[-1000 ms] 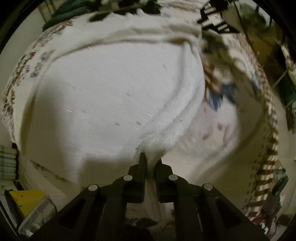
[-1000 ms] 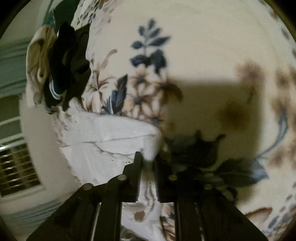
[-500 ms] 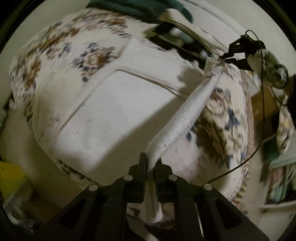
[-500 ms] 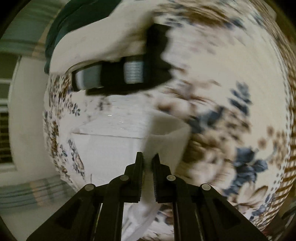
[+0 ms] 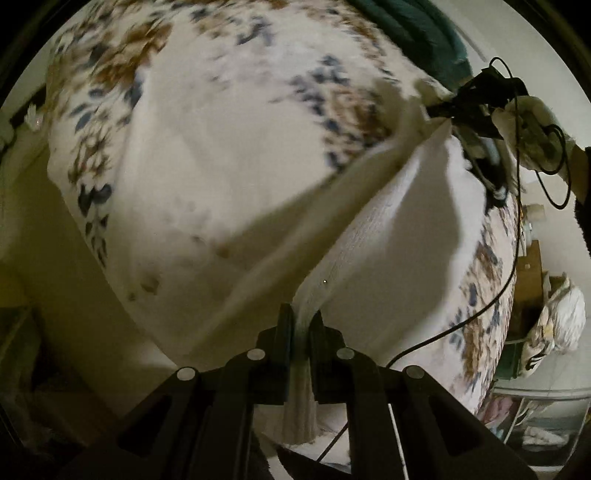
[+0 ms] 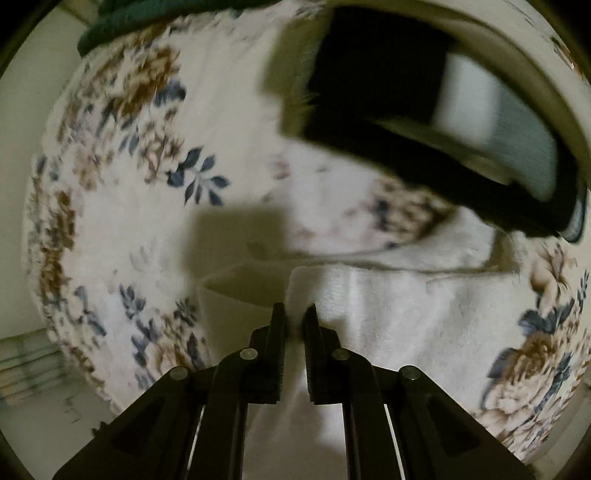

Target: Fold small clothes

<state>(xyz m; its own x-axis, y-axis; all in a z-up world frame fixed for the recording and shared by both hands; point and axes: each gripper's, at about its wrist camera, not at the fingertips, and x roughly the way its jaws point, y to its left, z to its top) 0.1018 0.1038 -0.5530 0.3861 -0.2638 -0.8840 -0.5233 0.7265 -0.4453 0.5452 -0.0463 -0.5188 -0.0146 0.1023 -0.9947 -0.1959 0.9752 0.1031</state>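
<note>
Between the black fingers of the left gripper (image 5: 301,321) a bunched edge of the white cloth (image 5: 388,236) is pinched tight, its jaws closed on the fabric with a strip of it hanging down behind them; the cloth is a soft knit with a fine ribbed grain near the pinch, and it stretches away ahead and to the right as a taut, raised ridge, with a second folded layer running alongside on the left; at the far end of that ridge, ahead and to the right, the right gripper (image 5: 443,110) shows as a dark shape with a thin black cable (image 5: 495,295) looping down from it; under the cloth lies a bed cover (image 5: 221,110), plush and cream with brown flowers and blue leaves, blurred in this view; beyond it, far ahead, sits a dark green fabric (image 5: 417,29).

From the right wrist, the right gripper (image 6: 294,321) has its serrated jaws set narrowly apart with the white cloth (image 6: 388,306) running between and below them, gripped at a corner; the cloth spreads ahead and to the right, lying in soft creases with a seamed hem across its far edge; ahead and above to the right a blurred black block with a pale panel (image 6: 424,122) hovers over the cover; the floral bed cover (image 6: 129,184) fills the left.
</note>
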